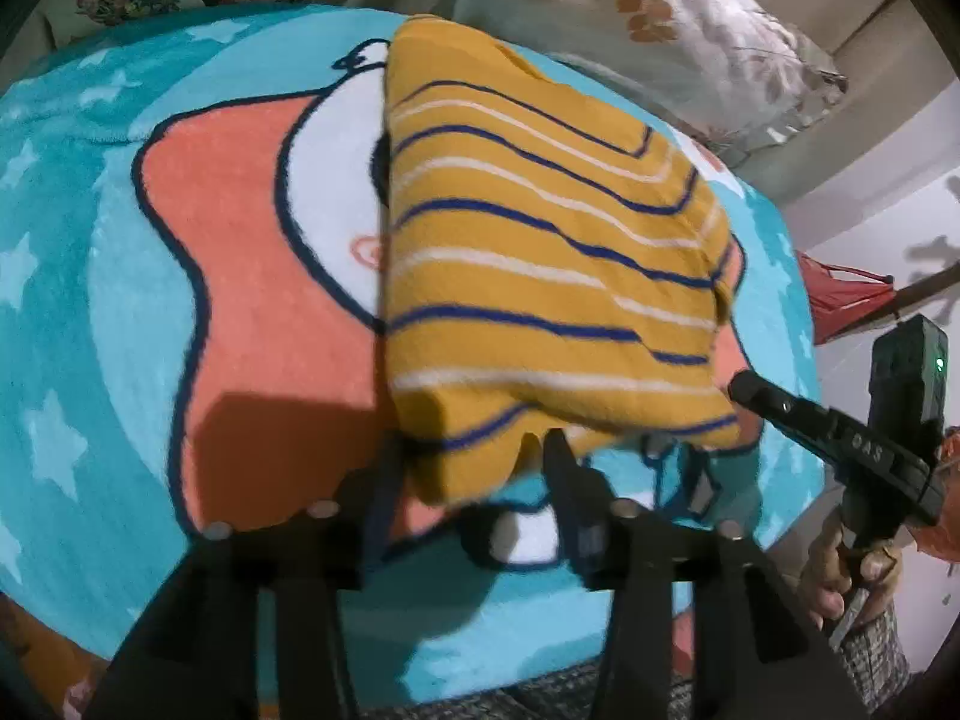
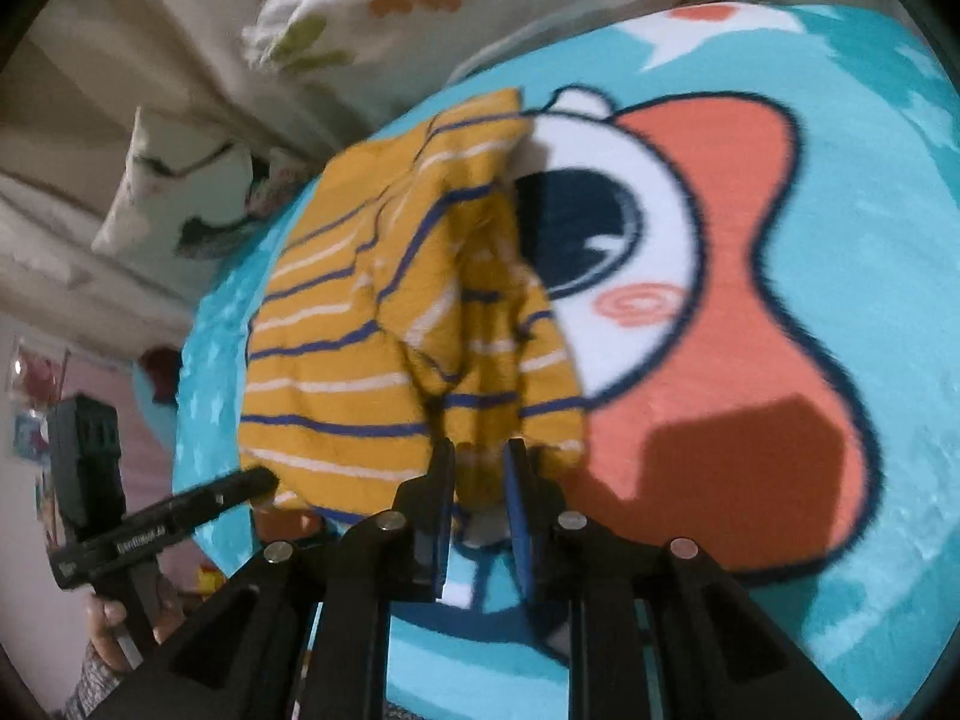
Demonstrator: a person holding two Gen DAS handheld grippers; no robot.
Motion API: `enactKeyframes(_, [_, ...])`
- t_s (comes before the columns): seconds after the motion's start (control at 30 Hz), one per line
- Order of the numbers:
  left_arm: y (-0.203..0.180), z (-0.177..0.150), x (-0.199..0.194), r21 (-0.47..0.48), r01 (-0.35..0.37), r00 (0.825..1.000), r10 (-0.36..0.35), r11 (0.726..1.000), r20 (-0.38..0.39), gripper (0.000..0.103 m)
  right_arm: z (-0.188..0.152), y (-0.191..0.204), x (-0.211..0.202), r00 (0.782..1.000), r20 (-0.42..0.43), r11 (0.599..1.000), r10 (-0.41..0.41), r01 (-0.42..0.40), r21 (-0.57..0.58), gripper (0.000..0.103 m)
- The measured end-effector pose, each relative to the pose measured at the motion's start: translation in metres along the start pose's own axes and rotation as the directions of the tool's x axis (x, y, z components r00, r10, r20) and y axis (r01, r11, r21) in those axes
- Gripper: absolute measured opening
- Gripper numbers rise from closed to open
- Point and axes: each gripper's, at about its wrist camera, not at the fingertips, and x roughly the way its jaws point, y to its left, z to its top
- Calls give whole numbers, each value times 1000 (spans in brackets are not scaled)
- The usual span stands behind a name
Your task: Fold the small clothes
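A small yellow shirt [image 1: 540, 276] with blue and white stripes lies folded over on a blue cartoon blanket [image 1: 90, 300]. In the left wrist view my gripper [image 1: 474, 450] has its fingers set apart on either side of the shirt's near edge, which hangs between them; a firm pinch is not clear. The other gripper [image 1: 744, 387] touches the shirt's right corner. In the right wrist view my gripper [image 2: 480, 456] is shut on a bunched fold of the shirt [image 2: 372, 324] and lifts it. The other gripper [image 2: 264, 480] reaches in from the left.
Floral pillows [image 1: 690, 30] and bedding lie beyond the blanket [image 2: 840, 240]. A red object [image 1: 840, 294] sits off the blanket's right edge. A hand [image 2: 114, 618] holds the other gripper's handle at the lower left.
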Motion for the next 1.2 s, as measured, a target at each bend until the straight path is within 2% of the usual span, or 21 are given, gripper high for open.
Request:
enactKeyframes(0.13, [-9, -3, -10, 16, 1, 999, -1, 1000, 37, 56, 7, 5, -4, 1000, 21, 999, 12, -11, -37, 19])
enactKeyframes(0.2, [-17, -1, -18, 24, -9, 996, 7, 1000, 89, 68, 12, 11, 5, 1000, 12, 998, 21, -21, -58, 20])
enactKeyframes(0.27, [-22, -1, -26, 38, -38, 990, 32, 999, 137, 75, 16, 17, 16, 999, -10, 997, 46, -47, -68, 21])
enactKeyframes(0.4, [-36, 2, -40, 75, -75, 975, 57, 994, 216, 76, 20, 23, 48, 994, -85, 996, 62, -67, -54, 24])
enactKeyframes(0.47, [-40, 2, -47, 71, -122, 960, 99, 990, 263, 77, 24, 26, 49, 997, -81, 998, 10, -15, -68, 12])
enactKeyframes(0.5, [-40, 1, -52, 62, -154, 947, 129, 986, 296, 79, 28, 27, 45, 998, -58, 997, -23, 18, -77, 8])
enactKeyframes(0.6, [-36, 0, -67, 33, -209, 913, 183, 977, 363, 84, 39, 26, 38, 989, -12, 982, -147, 144, -118, 7])
enactKeyframes(0.67, [-31, -1, -78, -1, -250, 890, 230, 968, 394, 86, 43, 24, 43, 985, -22, 976, -172, 168, -138, 7])
enactKeyframes(0.77, [-23, -3, -95, -65, -306, 848, 303, 950, 435, 87, 44, 20, 52, 986, -31, 978, -161, 156, -140, 7])
enactKeyframes(0.8, [-19, -5, -103, -98, -325, 828, 332, 941, 452, 88, 44, 19, 52, 988, -29, 979, -154, 148, -140, 7])
enactKeyframes(0.9, [-11, -10, -121, -159, -349, 789, 381, 924, 482, 90, 43, 11, 51, 994, -28, 986, -110, 105, -129, 7])
enactKeyframes(0.97, [-6, -12, -137, -207, -379, 748, 430, 902, 506, 90, 43, 6, 49, 996, -35, 990, -80, 75, -122, 7])
enactKeyframes(1.03, [-4, -14, -151, -242, -390, 712, 458, 888, 532, 91, 42, 3, 45, 997, -43, 991, -65, 60, -120, 8])
enactKeyframes(1.1, [-2, -17, -163, -255, -385, 691, 461, 887, 557, 93, 41, 1, 38, 997, -44, 992, -59, 54, -115, 8])
enactKeyframes(1.13, [-3, -18, -169, -256, -392, 676, 465, 884, 572, 94, 40, 0, 34, 997, -40, 992, -64, 60, -111, 14])
enactKeyframes(1.17, [-4, -19, -174, -254, -404, 659, 472, 879, 586, 94, 38, -1, 27, 995, -28, 990, -96, 93, -105, 23])
enactKeyframes(1.2, [-7, -20, -180, -249, -421, 636, 479, 872, 605, 95, 37, -3, 17, 989, 1, 985, -147, 147, -94, 45])
